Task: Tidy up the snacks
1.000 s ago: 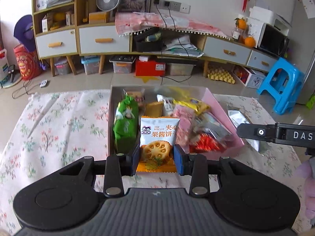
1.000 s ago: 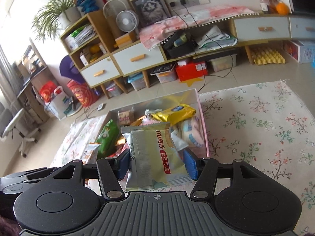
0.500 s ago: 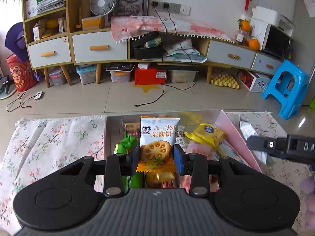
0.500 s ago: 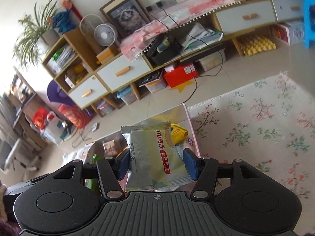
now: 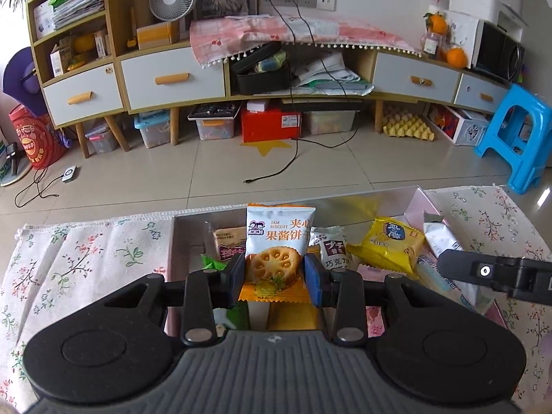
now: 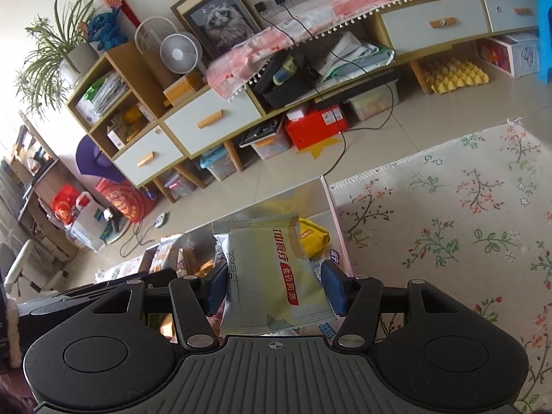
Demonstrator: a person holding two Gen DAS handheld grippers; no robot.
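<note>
Orange-white jam biscuit packet (image 5: 277, 241) between left gripper (image 5: 276, 274) fingers (image 5: 237, 277).

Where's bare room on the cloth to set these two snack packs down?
Bare floral cloth lies left of the box, out to the fringed edge, and a wider stretch lies right of its pink wall. The box itself is crowded with packets, such as the yellow packet.
</note>
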